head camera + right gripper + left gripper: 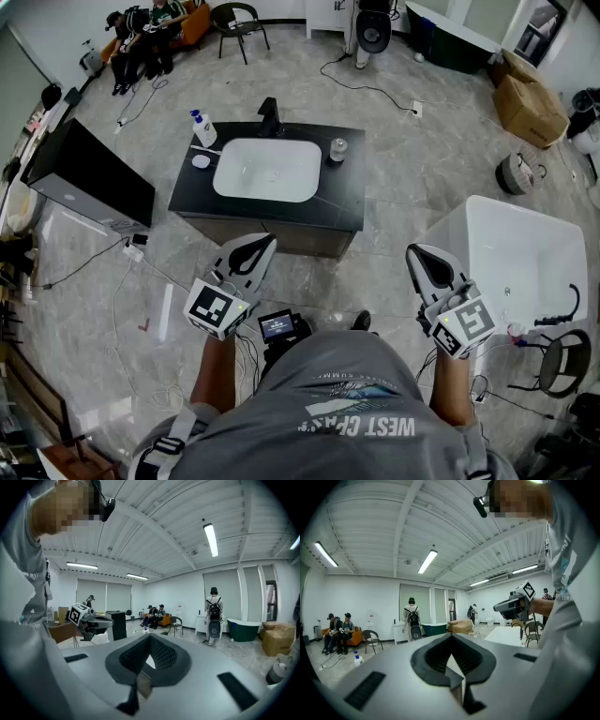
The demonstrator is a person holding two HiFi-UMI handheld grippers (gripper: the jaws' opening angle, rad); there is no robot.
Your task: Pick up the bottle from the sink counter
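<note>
**Fingers closed on both grippers, bottle waiting at the back left of the counter**

The fingers of your left gripper (247,255) are lying together with nothing between them, and the right gripper (428,265) is showing the same: shut and empty. You are holding both in front of your body, almost level, and well apart from the sink counter (349,199).

The bottle (203,129), white with a blue top, is standing upright at the back left corner of that counter, left of the white basin (267,170) and the dark faucet (270,116). A small round white thing (201,161) is lying just in front of it. A small cup (337,150) is standing on the other side of the basin.

The reach is not yet begun, I think. The left gripper is the nearer one, so it seems the better choice. Open its fingers wide before you are arriving, not at the last moment. Come in level from the front left, pass over the round white thing, and aim for the body of the bottle below the blue top. Close only when the body is sitting fully between the fingers, because a light bottle is probably tipping easily from a touch on one side.
</note>
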